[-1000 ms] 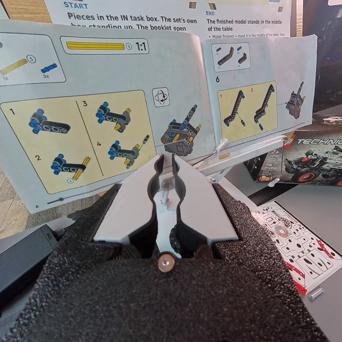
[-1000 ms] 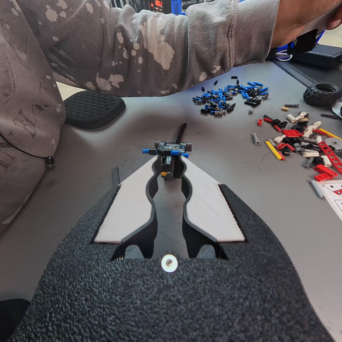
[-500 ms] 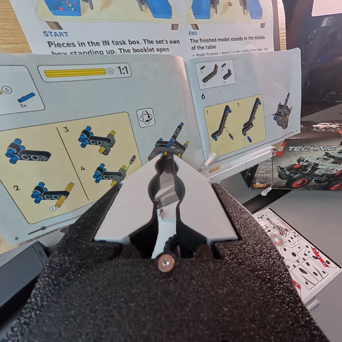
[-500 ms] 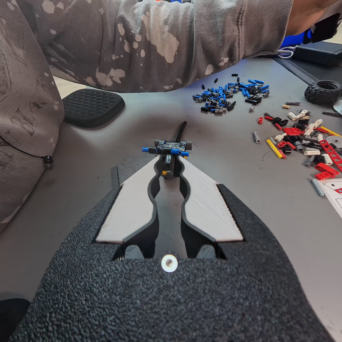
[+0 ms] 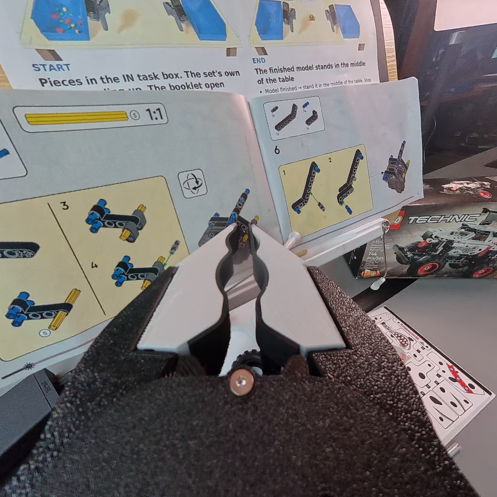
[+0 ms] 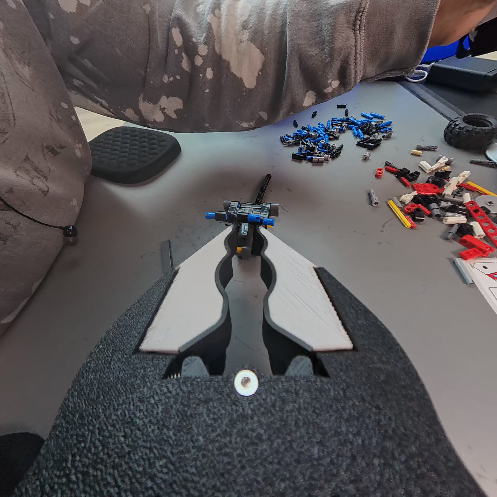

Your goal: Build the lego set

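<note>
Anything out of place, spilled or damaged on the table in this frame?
Nothing stands out. Loose pieces lie in sorted piles: blue and black pins, red and white parts. The right gripper holds the sub-assembly; the booklet sits open.

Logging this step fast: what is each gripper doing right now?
Left gripper: shut, nothing visible between its fingers.
Right gripper: shut on the small black-and-blue lego assembly.

We see a grey tabletop (image 6: pixel 322 269), a black-and-blue assembly (image 6: pixel 246 212), blue-and-black pins (image 6: pixel 336 135), red parts (image 6: pixel 476 217) and a bleach-spotted grey sleeve (image 6: pixel 242 61).
</note>
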A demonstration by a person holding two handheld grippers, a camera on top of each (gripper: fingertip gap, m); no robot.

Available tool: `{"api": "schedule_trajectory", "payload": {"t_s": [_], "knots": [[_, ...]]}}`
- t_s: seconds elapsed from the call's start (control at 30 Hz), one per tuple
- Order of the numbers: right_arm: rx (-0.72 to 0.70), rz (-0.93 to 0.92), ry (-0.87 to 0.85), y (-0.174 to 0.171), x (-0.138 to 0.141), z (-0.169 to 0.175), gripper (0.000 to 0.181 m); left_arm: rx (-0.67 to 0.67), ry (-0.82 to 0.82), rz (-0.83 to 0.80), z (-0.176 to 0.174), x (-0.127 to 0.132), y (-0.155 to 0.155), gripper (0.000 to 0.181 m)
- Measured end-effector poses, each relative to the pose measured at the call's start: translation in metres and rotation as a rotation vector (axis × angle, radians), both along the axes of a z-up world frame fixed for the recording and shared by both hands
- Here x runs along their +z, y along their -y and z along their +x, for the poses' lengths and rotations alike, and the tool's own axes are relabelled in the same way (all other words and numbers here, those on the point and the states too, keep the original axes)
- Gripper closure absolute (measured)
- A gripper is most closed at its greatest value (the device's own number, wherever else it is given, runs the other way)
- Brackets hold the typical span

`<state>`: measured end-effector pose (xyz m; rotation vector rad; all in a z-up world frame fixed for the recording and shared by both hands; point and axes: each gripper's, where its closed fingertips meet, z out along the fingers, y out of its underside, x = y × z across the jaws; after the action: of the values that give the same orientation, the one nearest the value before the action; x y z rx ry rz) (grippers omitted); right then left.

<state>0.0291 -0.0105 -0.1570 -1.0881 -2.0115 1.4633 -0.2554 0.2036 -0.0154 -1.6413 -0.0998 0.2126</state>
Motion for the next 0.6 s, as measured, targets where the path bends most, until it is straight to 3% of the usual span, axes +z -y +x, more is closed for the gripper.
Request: {"api": "schedule_trajectory", "payload": {"t_s": [0.03,0.6], "knots": [[-0.001,0.001,0.0,-0.0002,0.0001,0.0,0.168,0.0,0.0,0.0,0.0002,-0.0004,0.0002,0.175],[-0.003,0.006,-0.001,-0.0007,-0.0005,0.0,0.168,-0.016,-0.002,-0.008,0.0081,-0.0066,-0.001,0.173]]}}
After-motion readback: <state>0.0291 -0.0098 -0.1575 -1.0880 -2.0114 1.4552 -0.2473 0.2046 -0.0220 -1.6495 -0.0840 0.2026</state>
